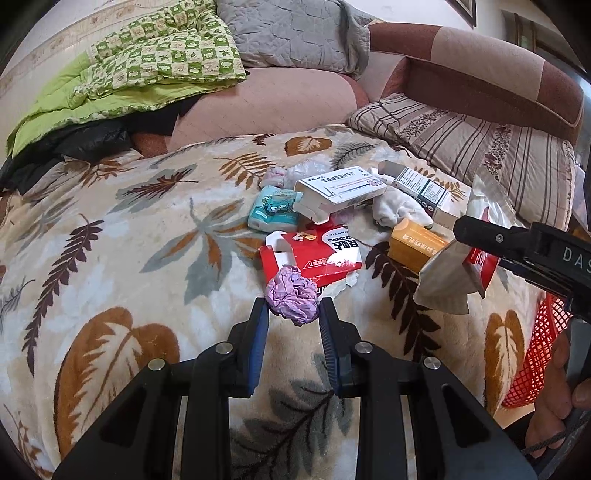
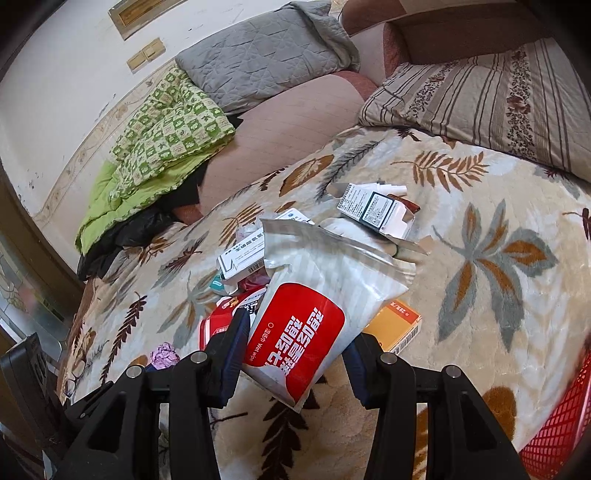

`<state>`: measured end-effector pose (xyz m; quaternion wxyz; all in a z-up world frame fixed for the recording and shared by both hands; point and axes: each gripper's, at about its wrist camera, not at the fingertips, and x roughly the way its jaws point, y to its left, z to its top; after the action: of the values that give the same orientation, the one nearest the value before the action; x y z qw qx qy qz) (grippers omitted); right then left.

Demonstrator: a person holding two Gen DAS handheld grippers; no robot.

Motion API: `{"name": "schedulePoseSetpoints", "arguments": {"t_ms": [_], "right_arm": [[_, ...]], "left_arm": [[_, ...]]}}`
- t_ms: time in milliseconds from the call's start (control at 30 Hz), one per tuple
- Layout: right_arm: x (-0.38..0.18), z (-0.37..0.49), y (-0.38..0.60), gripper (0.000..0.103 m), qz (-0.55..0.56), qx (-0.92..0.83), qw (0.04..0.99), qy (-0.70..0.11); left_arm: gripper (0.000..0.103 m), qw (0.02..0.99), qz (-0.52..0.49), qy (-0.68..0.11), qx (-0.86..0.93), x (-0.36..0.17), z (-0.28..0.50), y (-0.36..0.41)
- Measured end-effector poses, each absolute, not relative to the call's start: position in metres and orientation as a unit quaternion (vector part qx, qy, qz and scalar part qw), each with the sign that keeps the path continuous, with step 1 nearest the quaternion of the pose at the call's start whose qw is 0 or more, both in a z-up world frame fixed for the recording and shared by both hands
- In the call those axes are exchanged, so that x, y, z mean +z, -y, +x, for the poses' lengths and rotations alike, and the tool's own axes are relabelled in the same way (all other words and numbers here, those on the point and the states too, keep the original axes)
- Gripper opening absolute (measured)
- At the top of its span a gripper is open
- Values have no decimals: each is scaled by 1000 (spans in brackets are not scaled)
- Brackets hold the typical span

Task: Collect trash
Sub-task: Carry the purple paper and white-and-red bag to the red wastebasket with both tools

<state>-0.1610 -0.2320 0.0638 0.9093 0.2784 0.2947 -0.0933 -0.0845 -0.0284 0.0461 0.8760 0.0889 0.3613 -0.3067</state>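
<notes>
A crumpled purple wrapper [image 1: 293, 295] sits between the blue pads of my left gripper [image 1: 293, 314], which touch it on both sides just above the leaf-pattern blanket [image 1: 129, 229]. My right gripper [image 2: 295, 354] is shut on a silver wet-wipe pack with a red label [image 2: 306, 314] and holds it tilted above the pile. The left wrist view shows that gripper [image 1: 472, 254] and the pack [image 1: 447, 277] at the right. More trash lies on the blanket: a torn red box [image 1: 314, 254], a white medicine box [image 1: 340, 188], an orange box [image 1: 413, 243], a teal tissue pack [image 1: 271, 212].
A red mesh basket [image 1: 532, 354] [image 2: 561, 424] stands at the blanket's right edge beside a person's hand [image 1: 561, 387]. Behind the pile are a striped pillow [image 1: 480, 136], a grey quilt [image 1: 295, 33] and a green checked quilt [image 1: 155, 62].
</notes>
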Motion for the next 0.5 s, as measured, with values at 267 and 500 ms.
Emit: {"name": "schedulePoseSetpoints", "arguments": {"t_ms": [267, 500], "right_arm": [[66, -161, 228, 52, 275, -90, 911, -294], [68, -157, 222, 52, 267, -89, 912, -298]], "left_arm": [[27, 874, 74, -367, -308, 46, -80, 25], [27, 875, 68, -367, -308, 48, -81, 23]]}}
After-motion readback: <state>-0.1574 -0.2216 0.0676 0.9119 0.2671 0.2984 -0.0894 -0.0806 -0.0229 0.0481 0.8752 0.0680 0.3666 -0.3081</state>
